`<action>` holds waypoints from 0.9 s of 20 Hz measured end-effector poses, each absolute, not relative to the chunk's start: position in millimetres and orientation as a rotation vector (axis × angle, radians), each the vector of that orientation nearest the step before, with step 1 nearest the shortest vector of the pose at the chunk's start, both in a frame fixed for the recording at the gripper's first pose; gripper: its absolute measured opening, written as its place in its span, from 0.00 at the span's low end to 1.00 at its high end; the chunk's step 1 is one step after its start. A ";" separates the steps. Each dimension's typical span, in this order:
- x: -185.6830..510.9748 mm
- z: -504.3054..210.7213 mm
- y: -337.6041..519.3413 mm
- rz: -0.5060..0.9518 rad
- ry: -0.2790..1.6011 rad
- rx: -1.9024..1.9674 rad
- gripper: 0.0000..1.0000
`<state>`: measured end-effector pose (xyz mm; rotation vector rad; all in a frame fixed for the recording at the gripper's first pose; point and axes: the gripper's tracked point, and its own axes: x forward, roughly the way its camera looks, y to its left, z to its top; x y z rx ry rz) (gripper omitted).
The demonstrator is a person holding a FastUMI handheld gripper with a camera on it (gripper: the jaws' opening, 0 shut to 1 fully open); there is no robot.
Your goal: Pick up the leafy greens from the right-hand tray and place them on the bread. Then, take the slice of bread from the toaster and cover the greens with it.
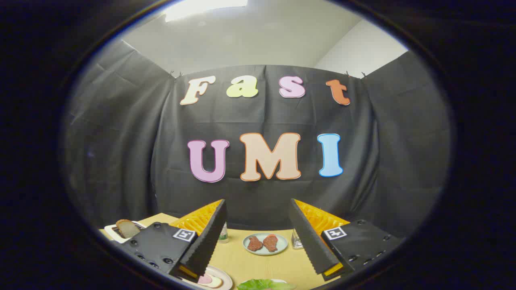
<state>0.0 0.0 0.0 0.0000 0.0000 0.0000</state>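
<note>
The leafy greens are bright green and ruffled, lying at the near edge of the desk, between the fingers. The bread slice stands brown in the toaster at the left. The hand-held gripper is held level above the desk, fingers wide apart and empty.

1. You have a plate with two reddish-brown meat pieces on the wooden table.
2. A clear shaker stands just right of it.
3. A small bottle stands to its left.
</note>
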 end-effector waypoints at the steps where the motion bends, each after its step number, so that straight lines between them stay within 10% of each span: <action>1: 1.3 2.3 0.4 0.004 -0.006 -0.001 0.99; 18: 24.7 2.6 -10.9 -0.034 -0.017 0.024 0.99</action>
